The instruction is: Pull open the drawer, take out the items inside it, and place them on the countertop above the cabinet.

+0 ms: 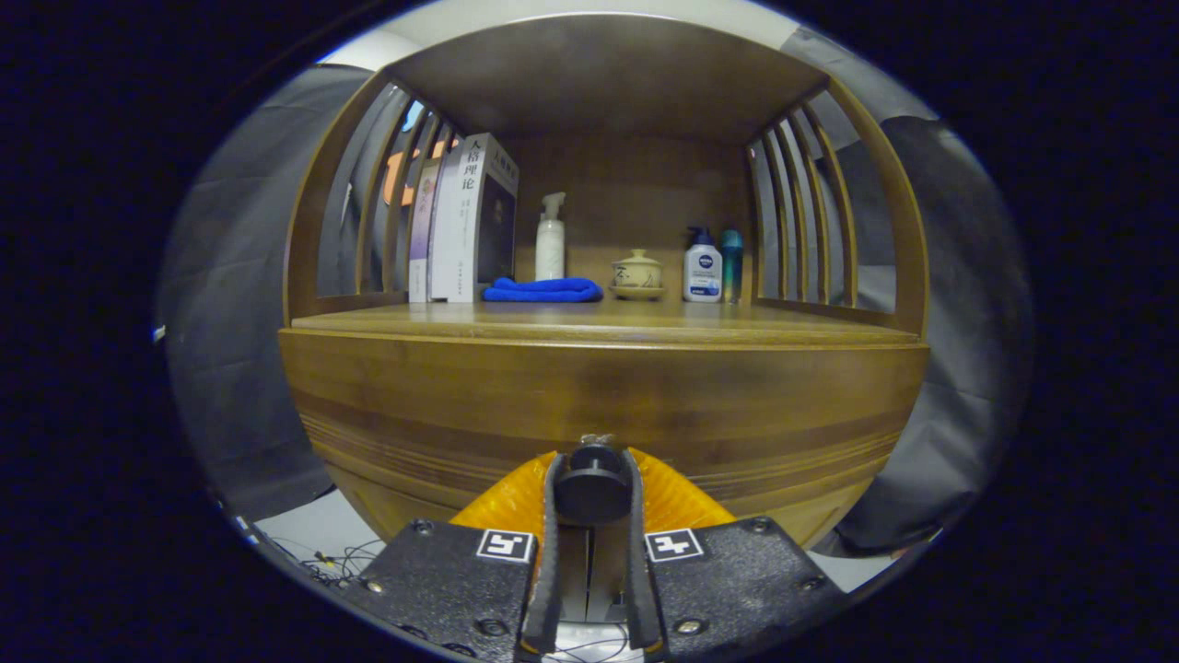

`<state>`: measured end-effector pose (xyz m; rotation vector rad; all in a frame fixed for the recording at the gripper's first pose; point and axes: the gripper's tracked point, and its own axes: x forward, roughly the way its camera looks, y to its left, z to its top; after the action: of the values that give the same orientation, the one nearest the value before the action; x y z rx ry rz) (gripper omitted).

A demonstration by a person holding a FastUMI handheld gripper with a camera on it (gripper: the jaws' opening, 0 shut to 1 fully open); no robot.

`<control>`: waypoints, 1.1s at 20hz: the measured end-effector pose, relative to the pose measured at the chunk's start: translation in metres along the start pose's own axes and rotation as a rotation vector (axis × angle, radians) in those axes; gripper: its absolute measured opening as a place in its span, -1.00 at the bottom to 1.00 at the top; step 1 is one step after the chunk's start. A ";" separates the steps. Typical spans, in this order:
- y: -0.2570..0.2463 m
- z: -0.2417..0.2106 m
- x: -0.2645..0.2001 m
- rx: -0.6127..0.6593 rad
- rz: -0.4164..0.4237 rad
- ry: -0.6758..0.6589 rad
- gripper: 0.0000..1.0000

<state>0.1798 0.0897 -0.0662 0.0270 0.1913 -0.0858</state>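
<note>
A wooden cabinet fills the view, with its drawer front (603, 396) just ahead of me. A round dark knob (591, 481) sticks out of the drawer's lower middle. My gripper (591, 479) is shut on that knob, one finger pressing on each side of it. The drawer looks flush with the cabinet, and its inside is hidden. Above the drawer lies the wooden countertop (608, 322), its front part bare.
At the back of the countertop stand several books (465, 221), a white spray bottle (550, 239), a folded blue cloth (543, 290), a small lidded ceramic cup (637, 274), a white lotion bottle (702, 267) and a teal bottle (732, 262). Slatted wooden sides and a roof board enclose the shelf.
</note>
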 end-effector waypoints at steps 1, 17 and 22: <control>0.000 0.000 -0.002 -0.009 -0.001 -0.003 -0.38; -0.002 -0.024 -0.123 0.025 0.009 0.004 -0.39; -0.003 -0.032 -0.153 0.030 0.006 -0.008 -0.39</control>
<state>0.0237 0.1003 -0.0680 0.0567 0.1820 -0.0827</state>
